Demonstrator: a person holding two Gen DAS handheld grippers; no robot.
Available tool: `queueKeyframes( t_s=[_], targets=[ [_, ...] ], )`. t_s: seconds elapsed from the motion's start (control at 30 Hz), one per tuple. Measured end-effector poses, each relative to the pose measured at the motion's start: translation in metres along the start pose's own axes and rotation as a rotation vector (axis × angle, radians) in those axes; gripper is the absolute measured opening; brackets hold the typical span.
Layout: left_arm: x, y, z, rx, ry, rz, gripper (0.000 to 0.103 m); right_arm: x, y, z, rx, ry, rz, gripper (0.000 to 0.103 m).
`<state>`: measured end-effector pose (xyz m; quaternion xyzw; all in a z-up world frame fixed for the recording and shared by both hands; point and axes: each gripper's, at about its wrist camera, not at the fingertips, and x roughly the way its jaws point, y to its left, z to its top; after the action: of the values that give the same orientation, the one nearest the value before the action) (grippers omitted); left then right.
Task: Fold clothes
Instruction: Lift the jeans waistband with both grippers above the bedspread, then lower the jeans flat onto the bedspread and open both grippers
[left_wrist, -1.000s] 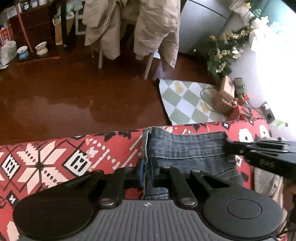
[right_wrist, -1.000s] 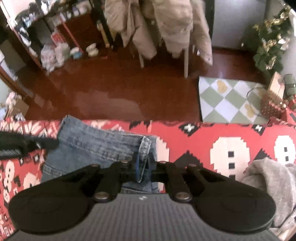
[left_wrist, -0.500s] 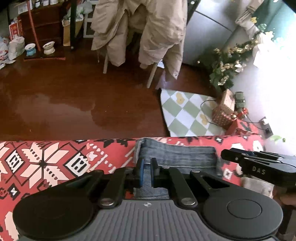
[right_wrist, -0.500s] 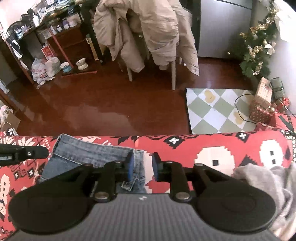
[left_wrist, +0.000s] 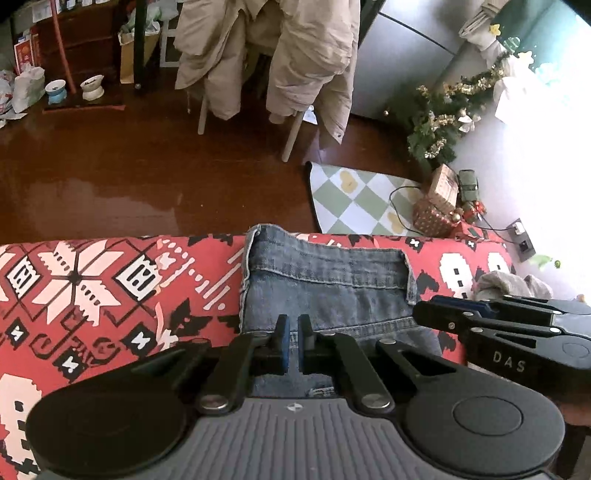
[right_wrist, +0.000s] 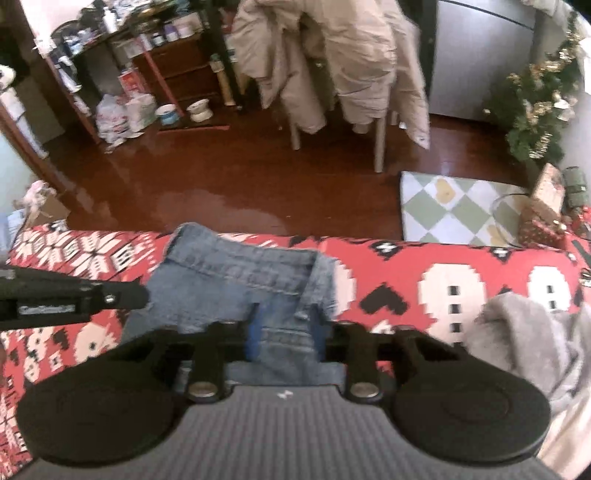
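Red patterned blanket is carrying folded jeans. Left gripper is nearly pressed together, empty; right gripper, spread, has just been narrowing. Advise pressing creases flat.

Both wrist views mounted just behind the fingers, tilted steeply down and forward, close over the folded jeans on the red patterned cover. Left view sitting over the jeans' left edge – right gripper poking in from the right. Right view over the jeans' right edge, blurrier, left gripper poking in from the left. Shared by both: jeans, cover's far edge, brown floor, checkered mat, coat-draped chair, little tree – same facing, just offset sideways.
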<state>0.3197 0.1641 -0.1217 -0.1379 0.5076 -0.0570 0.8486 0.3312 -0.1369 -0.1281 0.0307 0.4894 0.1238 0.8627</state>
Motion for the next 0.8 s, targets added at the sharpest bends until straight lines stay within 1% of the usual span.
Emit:
queueKeyframes(
  t_s=[0.07,0.1,0.2,0.33,0.37,0.4,0.47,0.5,0.53,0.63,0.73,0.77,0.8],
  targets=[
    [0.008,0.002,-0.002,-0.001,0.006,-0.009,0.002,0.007,0.008,-0.001,-0.017,0.003,0.022,0.017],
    [0.013,0.002,-0.003,0.003,0.009,-0.011,0.002,0.012,0.012,-0.001,-0.026,0.005,0.033,0.014],
    [0.026,0.002,-0.002,0.024,0.003,-0.024,0.001,0.029,0.022,-0.002,-0.046,0.015,0.061,0.014],
    [0.043,0.002,0.004,0.042,0.027,-0.033,0.002,0.050,0.028,-0.006,-0.061,0.035,0.075,0.014],
    [0.046,0.002,0.005,0.051,0.026,-0.037,0.002,0.052,0.029,-0.005,-0.068,0.034,0.075,0.011],
    [0.048,0.002,0.006,0.061,0.025,-0.041,0.003,0.053,0.027,-0.004,-0.070,0.036,0.072,0.009],
    [0.050,0.002,0.009,0.067,0.027,-0.048,0.003,0.055,0.022,-0.001,-0.063,0.042,0.062,0.009],
    [0.050,0.002,0.011,0.066,0.029,-0.048,0.003,0.056,0.020,0.000,-0.059,0.044,0.054,0.005],
    [0.050,0.003,0.013,0.064,0.030,-0.046,0.002,0.057,0.017,0.001,-0.052,0.046,0.044,0.000],
    [0.044,0.003,0.018,0.053,0.013,-0.049,0.001,0.056,0.008,0.005,-0.023,0.048,0.034,0.000],
    [0.027,0.004,0.017,0.017,-0.013,-0.080,0.001,0.047,0.008,0.009,-0.044,0.023,-0.037,0.000],
    [0.022,0.004,0.013,0.006,-0.013,-0.094,0.001,0.042,0.006,0.009,-0.031,0.013,-0.033,0.003],
    [0.018,0.004,0.008,-0.001,-0.009,-0.110,0.001,0.038,0.003,0.009,-0.016,0.007,-0.027,0.003]
  ],
)
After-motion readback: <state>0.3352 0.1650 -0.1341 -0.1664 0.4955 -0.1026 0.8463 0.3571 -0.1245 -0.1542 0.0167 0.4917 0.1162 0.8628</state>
